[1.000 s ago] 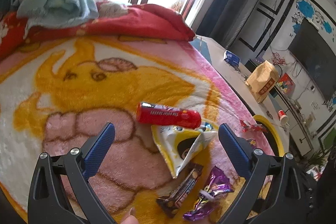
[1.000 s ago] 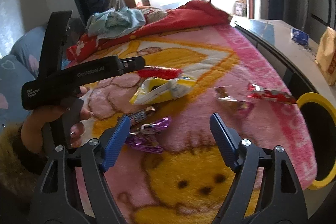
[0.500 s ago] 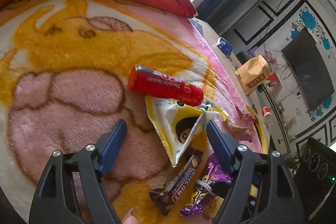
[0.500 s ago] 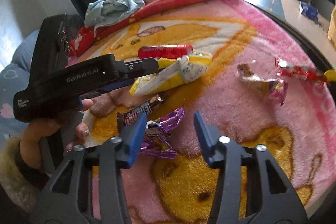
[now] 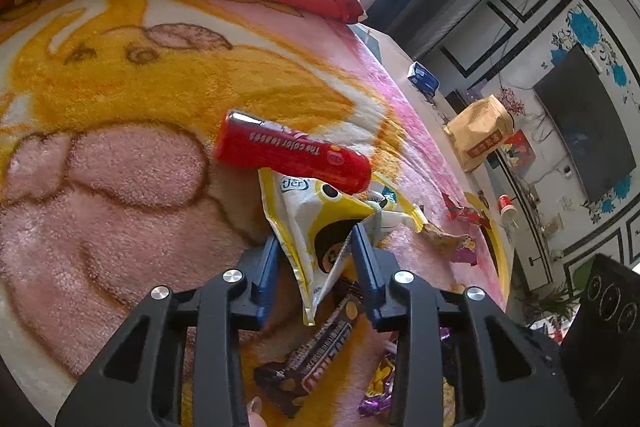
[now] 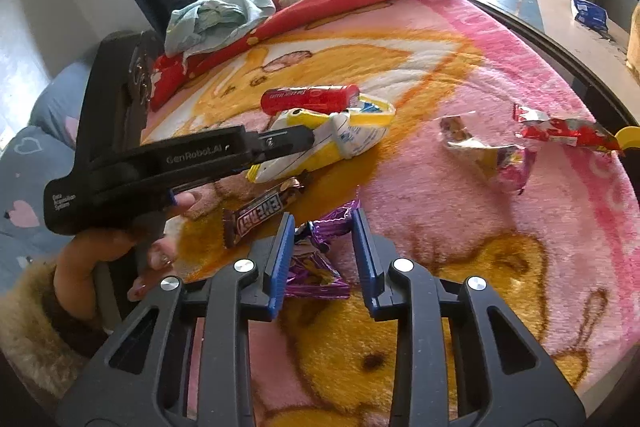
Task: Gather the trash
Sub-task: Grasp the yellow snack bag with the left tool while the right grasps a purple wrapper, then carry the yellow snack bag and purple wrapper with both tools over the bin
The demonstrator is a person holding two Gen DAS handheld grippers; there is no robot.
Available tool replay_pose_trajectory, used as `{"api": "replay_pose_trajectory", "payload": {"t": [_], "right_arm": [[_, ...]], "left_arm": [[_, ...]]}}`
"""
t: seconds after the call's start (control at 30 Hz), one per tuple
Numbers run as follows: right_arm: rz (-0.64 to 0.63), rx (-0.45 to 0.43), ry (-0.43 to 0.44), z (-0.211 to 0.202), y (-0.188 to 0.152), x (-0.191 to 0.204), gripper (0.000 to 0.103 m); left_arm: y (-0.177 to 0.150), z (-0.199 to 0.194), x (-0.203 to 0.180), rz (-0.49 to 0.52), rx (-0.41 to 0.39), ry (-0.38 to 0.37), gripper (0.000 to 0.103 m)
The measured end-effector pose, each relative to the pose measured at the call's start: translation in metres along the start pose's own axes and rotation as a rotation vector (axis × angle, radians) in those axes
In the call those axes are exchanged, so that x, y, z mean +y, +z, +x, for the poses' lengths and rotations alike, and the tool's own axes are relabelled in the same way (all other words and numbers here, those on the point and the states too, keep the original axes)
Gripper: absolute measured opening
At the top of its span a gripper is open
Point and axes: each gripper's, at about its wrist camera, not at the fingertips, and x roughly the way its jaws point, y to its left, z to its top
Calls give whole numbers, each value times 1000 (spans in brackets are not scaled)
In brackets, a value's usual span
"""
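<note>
- Right now the left gripper (image 5: 316, 259) is closing, its blue pads on either side of the lower part of the yellow bag (image 5: 316, 227); in the left wrist view a narrow gap shows at the left pad, so whether both pads press yet cannot be told.
- In the right wrist view the left gripper (image 6: 316, 139) reaches in from 9 o'clock, tip at the bag (image 6: 344, 139), with a hand (image 6: 108, 251) in a furry cuff on its grip.
- The red tube (image 5: 292, 155) lies at 12 o'clock of the bag, touching its top edge.
- A brown bar (image 5: 316, 351) lies at 6 o'clock of the bag, its upper end under the bag's lower tip.
- The right gripper (image 6: 324, 251) is closing too, with the purple wrapper (image 6: 316, 271) between its pads; the left pad looks to touch it, the right pad stands apart.
- The brown bar (image 6: 264, 211) sits at 10 o'clock of the purple wrapper, just beside it.
- A crumpled foil wrapper (image 6: 488, 155) lies at 2 o'clock of the right gripper, well apart.
- A red wrapper (image 6: 568, 131) lies at 3 o'clock of the foil one, near the blanket's edge.
- All the trash rests on the pink and yellow blanket (image 6: 440, 219).
- A yellow rim (image 6: 628, 137) shows at the right edge, just past the red wrapper.
</note>
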Motion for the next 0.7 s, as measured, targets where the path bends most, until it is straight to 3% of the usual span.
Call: {"api": "replay_pose_trajectory", "payload": {"t": [0.37,0.7], "right_arm": [[-20,-47,-54,-24,5,-14,17],[42,-159,-106,-66,24,-49,17]], "left_arm": [[4,-29,-35,119,-95,-35,27],[4,-47,-64,183,-137,-70,27]]}}
